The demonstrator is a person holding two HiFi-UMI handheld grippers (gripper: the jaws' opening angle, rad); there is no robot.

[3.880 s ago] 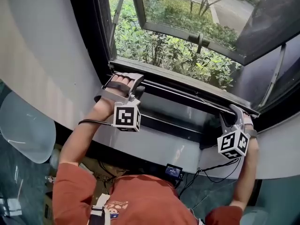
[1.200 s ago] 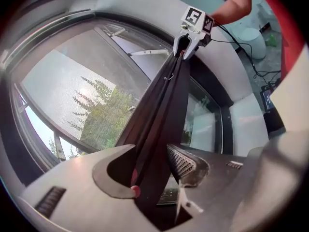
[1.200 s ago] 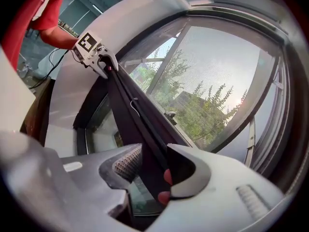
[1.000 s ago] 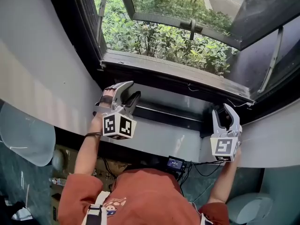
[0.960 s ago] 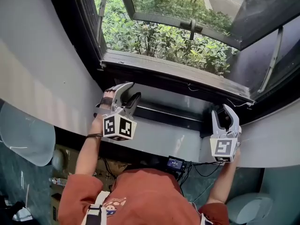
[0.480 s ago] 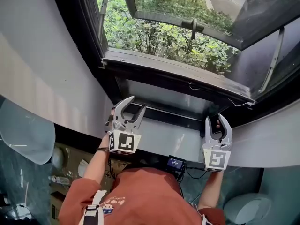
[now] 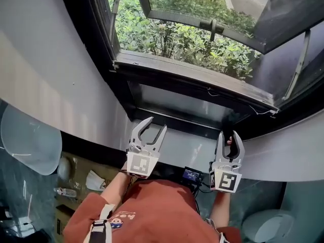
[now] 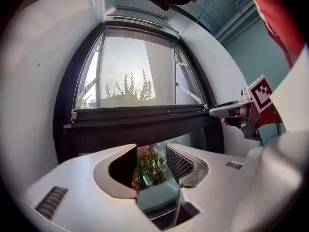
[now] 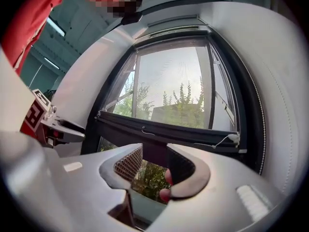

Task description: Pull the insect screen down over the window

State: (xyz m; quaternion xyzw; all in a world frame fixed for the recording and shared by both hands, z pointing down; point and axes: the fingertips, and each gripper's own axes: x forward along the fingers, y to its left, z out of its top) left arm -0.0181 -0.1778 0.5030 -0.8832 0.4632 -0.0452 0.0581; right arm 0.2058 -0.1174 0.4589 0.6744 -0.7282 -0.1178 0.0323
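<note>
The window's dark pull bar (image 7: 182,82) (image 8: 140,117) (image 9: 164,132) runs across the frame low down, with a thin cord (image 7: 208,91) hanging on it. The pane above the bar looks hazy in both gripper views; I cannot make out the mesh itself. Below the bar is a fixed glass pane (image 7: 177,104). My left gripper (image 7: 156,126) (image 8: 150,153) stands open and empty, back from the window over the white ledge (image 7: 177,148). To its right, my right gripper (image 7: 229,135) (image 9: 154,151) is open too, with nothing between its fingers.
An outward-swung sash with a handle (image 7: 212,27) hangs over green shrubs (image 7: 172,39). White curved wall (image 7: 50,75) flanks the dark frame. A small device with a screen (image 7: 191,174) sits under the ledge. A pale round seat (image 7: 25,146) and floor clutter lie lower left.
Both grippers were at the bar several seconds ago. Over the last second they have drawn back from the window towards my body, jaws staying open.
</note>
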